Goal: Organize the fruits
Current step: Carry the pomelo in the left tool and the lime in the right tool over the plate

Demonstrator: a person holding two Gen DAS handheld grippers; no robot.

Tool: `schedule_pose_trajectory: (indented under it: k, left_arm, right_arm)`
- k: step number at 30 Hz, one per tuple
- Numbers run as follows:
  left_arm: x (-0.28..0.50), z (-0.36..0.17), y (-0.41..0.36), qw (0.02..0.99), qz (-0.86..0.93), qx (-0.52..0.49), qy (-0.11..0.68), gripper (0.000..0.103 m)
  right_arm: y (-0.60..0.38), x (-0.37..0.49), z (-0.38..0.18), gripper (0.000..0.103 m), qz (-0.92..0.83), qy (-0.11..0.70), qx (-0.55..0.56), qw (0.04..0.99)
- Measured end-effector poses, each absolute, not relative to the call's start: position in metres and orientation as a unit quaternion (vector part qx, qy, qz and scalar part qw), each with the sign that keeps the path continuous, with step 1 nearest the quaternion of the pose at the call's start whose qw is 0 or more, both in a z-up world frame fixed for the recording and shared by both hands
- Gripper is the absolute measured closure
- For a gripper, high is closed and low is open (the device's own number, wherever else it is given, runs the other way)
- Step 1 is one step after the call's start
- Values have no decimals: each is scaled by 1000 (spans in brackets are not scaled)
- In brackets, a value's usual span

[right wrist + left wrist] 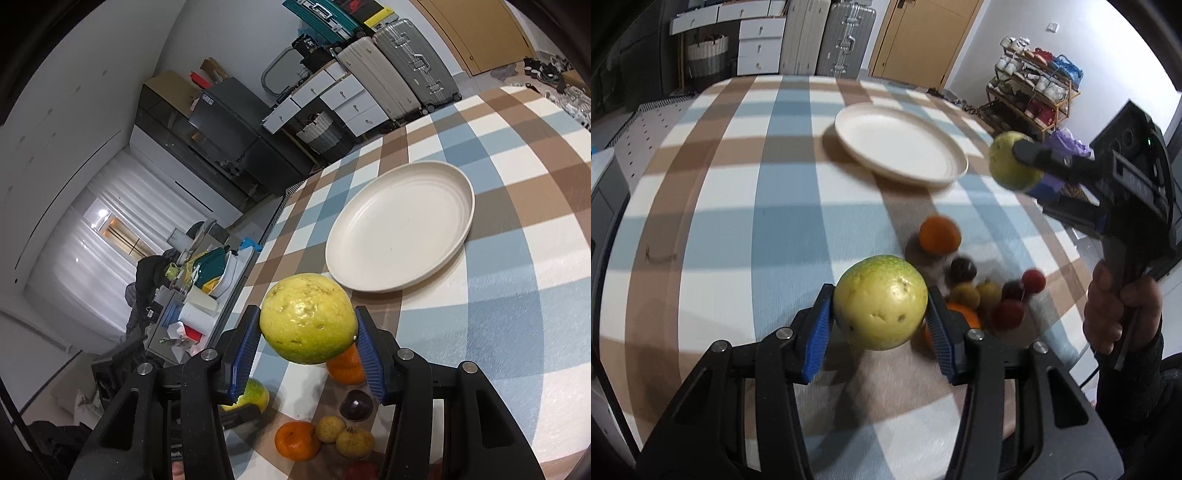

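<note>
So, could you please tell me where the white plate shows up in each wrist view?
Left wrist view: white plate sits upper centre, empty, beyond the held guava.
Right wrist view: white plate sits right of centre, above the held guava.
Shared landmark: the silver suitcase behind the table.

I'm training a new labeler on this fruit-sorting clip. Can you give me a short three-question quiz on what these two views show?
1. True or false: the white plate already has fruit on it.
2. What is the left gripper holding between its fingers? A) an orange B) a yellow-green guava C) a dark plum
3. Fill in: the right gripper holds a second guava lifted above the ____ tablecloth, with the loose fruit pile lying below it.

Key
1. False: no fruit lies on the plate.
2. B
3. checked
</note>
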State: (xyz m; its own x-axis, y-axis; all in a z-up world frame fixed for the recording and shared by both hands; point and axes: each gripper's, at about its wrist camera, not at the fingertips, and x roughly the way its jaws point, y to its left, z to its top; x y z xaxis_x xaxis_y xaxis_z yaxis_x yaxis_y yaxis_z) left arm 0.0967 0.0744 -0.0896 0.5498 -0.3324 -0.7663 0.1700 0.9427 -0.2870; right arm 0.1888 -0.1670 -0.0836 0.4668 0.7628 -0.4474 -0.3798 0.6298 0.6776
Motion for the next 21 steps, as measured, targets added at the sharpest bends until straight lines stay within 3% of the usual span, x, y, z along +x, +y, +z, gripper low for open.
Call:
schedule_pose_trajectory:
  k: [21]
  left_arm:
    - [255, -32, 49, 896, -167, -78, 404, 58]
  right_arm:
    - [-191, 267, -43, 52, 344, 373, 174, 844]
